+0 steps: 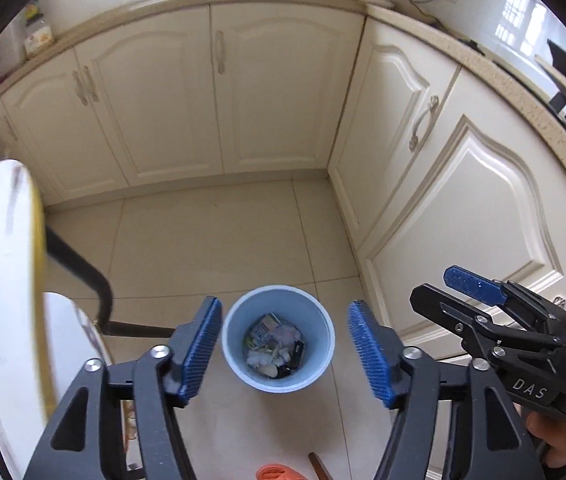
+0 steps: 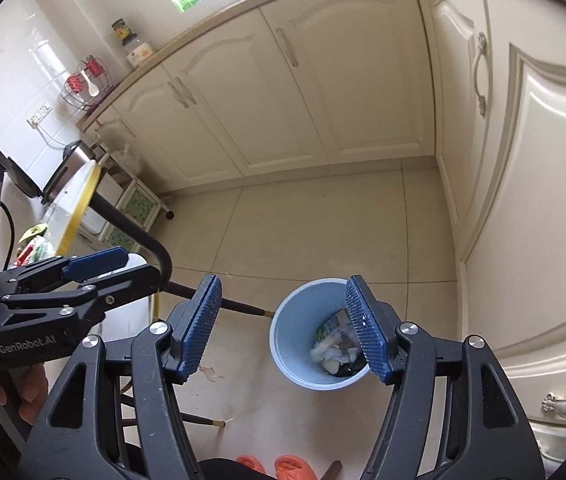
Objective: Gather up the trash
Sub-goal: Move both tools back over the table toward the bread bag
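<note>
Left wrist view shows us a pale blue bin (image 1: 278,338) standing upright on the tiled floor (image 1: 211,248) near the cream cabinets (image 1: 211,96), its round mouth open and its bottom littered with crumpled white paper, printed wrappers and something dark. We see our left gripper (image 1: 283,354) spread wide and empty above it. Our right gripper (image 2: 283,330) is likewise open and holding nothing, its right pad overlapping the bin's rim in view.

"DAS" on the right gripper (image 1: 459,300) body; "GenRobot.AI" on the left gripper (image 2: 123,270) body
</note>
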Tool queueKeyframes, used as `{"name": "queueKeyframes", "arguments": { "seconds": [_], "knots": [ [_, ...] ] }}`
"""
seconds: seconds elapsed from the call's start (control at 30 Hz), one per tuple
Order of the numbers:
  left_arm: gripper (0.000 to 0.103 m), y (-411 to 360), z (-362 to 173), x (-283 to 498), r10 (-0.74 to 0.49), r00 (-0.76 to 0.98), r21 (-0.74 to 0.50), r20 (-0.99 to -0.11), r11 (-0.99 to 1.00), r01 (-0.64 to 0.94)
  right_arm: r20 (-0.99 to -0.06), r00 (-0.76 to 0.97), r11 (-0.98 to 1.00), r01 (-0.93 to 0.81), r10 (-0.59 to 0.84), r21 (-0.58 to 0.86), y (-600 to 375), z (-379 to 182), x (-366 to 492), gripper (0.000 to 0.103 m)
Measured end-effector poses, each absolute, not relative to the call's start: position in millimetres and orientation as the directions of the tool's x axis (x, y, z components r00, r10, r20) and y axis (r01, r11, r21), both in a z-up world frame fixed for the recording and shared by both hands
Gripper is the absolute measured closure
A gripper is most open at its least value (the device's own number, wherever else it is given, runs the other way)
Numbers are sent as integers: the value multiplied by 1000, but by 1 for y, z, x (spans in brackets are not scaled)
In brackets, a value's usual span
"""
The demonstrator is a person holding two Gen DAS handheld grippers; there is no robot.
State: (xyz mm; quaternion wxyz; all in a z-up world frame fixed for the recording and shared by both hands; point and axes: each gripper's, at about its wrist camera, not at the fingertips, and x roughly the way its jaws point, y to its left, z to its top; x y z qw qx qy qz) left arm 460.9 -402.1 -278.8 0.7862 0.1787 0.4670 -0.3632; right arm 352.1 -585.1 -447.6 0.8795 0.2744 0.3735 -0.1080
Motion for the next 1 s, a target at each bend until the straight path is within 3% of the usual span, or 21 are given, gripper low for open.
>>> {"name": "queueKeyframes", "arguments": {
  "seconds": [0.1,0.23,0.43,0.53,0.63,1.0],
  "knots": [
    [18,-382,-254,448,-402,393,-8,-827,708,707,-689,725,848,359,10,390,-566,-422,347,35],
    [9,-339,-221,427,-411,486,16,-772,751,660,-645,764,883,292,15,367,-531,-383,341,31],
    [4,-273,-190,402,-402,589,35,-701,806,591,-594,803,931,184,43,316,-462,-332,344,27],
    [1,-237,-180,391,-384,628,28,-677,839,544,-587,808,951,132,60,279,-425,-315,352,18],
    [1,-194,-179,384,-350,655,21,-669,873,488,-596,798,971,67,86,230,-388,-304,369,17],
    [1,-61,-166,378,-169,700,16,-694,968,249,-682,708,980,-179,186,82,-268,-320,465,18]
  ]
}}
